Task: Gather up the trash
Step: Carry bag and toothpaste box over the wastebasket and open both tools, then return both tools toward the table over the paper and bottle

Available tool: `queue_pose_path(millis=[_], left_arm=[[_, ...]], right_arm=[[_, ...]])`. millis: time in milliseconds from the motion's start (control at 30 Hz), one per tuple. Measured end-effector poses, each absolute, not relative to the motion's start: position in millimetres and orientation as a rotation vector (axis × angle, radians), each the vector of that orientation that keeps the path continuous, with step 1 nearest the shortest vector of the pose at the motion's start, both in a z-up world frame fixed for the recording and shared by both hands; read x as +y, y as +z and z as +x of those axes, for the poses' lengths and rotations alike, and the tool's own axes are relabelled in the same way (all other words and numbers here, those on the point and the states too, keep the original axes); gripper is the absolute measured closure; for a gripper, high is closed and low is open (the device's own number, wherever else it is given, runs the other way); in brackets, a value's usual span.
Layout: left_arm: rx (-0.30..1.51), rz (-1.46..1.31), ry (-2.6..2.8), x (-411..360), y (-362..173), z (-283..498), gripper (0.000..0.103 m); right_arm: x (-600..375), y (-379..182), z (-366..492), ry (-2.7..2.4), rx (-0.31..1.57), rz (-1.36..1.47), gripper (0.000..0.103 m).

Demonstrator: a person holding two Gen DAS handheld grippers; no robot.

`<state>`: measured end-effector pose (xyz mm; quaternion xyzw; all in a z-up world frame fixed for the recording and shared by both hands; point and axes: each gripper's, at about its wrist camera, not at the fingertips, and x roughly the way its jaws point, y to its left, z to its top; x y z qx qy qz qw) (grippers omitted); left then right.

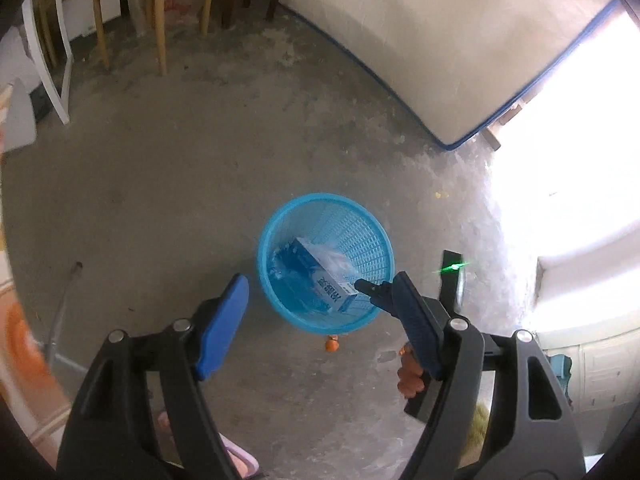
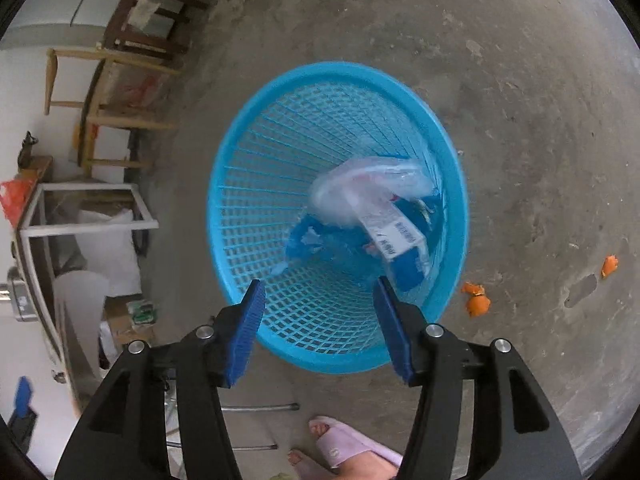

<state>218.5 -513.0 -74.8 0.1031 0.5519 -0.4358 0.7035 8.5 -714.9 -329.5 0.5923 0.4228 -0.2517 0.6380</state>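
A blue mesh wastebasket (image 2: 256, 184) is standing on the concrete floor (image 1: 180, 208), holding a blue-and-white carton (image 2: 400, 240) and a clear plastic bag (image 2: 360, 188). The left gripper (image 1: 320, 300) and right gripper (image 2: 320, 300) are hovering above it, jaws gaping, gripping nothing. Orange peels (image 2: 476, 300) are lying beside the basket.

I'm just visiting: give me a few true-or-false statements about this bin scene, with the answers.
1. The blue mesh basket holds a blue and white carton. True.
2. The right gripper grips a plastic bag. False: its jaws stand apart with nothing between them.
3. Orange peel pieces lie on the concrete floor beside the basket. True.
4. The basket lies tipped on its side. False: it stands upright.
5. The left gripper is clamped shut. False: it is open and empty.
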Motion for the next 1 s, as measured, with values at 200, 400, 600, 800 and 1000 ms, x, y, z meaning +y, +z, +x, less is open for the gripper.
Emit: queue_pose_path(millis=[200,400,600,800,1000], left_arm=[[1.137,0.259,-0.998,-462.7,-39.2,204.6,0.033],[1.049,0.234,-1.015,-402.3,-1.6,195.6,0.029],[0.936,0.167,-0.99,-310.5,25.9,186.2,0.025],[0.887,0.191,-0.922,-224.1,18.2,161.5,0.024],[0.853,0.157,-0.853,-139.7,6.8,138.0,0.021]], right_arm=[[-710.7,-327.0,4.5,-0.575,0.97,1.32,0.047],[-707.7,-300.7,-17.6,-0.579,0.911,1.293,0.047],[-671.9,-237.7,-36.2,-0.52,0.881,1.161,0.041],[-609.8,-159.8,-47.9,-0.408,0.828,0.994,0.029],[-544.5,-87.5,-20.7,-0.234,0.829,0.835,0.028]])
